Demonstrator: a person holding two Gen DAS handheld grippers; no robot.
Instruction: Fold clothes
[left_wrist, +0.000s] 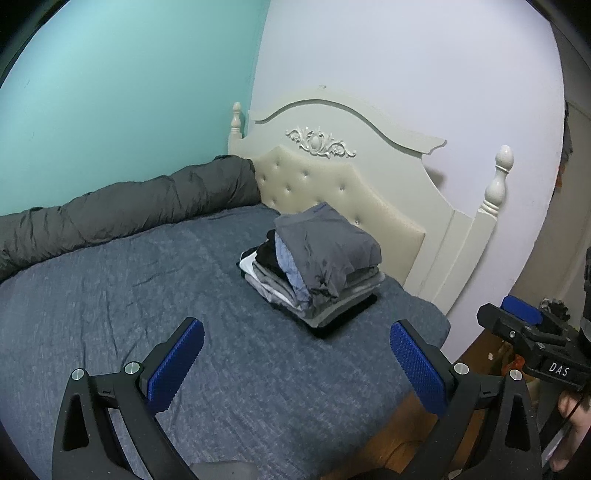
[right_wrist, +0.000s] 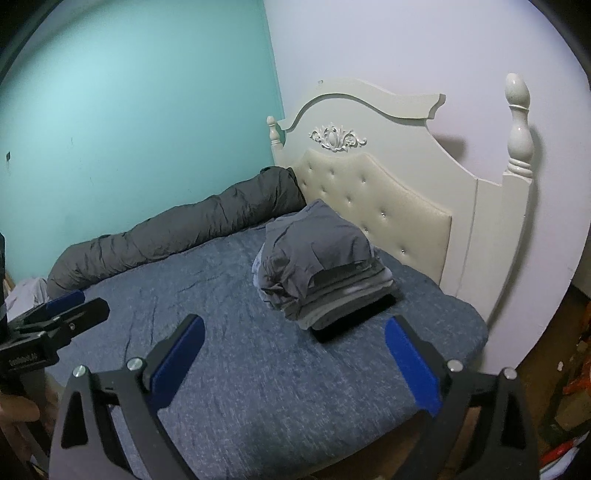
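Observation:
A stack of folded clothes (left_wrist: 321, 266) (right_wrist: 325, 269) rests on the blue bed (left_wrist: 147, 295) (right_wrist: 221, 332) near the headboard, with a grey garment on top and a black one at the bottom. My left gripper (left_wrist: 295, 354) hovers open over the bed, short of the stack, nothing between its blue pads (left_wrist: 177, 365). My right gripper (right_wrist: 293, 350) is open too, empty, facing the stack from the bed's near side. Each gripper appears in the other's view: the right one (left_wrist: 532, 321) at the right edge, the left one (right_wrist: 62, 310) at the left edge.
A rolled grey duvet (left_wrist: 122, 214) (right_wrist: 173, 236) lies along the teal wall. The cream tufted headboard (left_wrist: 332, 184) (right_wrist: 388, 192) stands behind the stack. Wooden floor (left_wrist: 406, 443) and clutter (right_wrist: 569, 369) lie off the bed's right edge. A hand (left_wrist: 576, 417) holds the right gripper.

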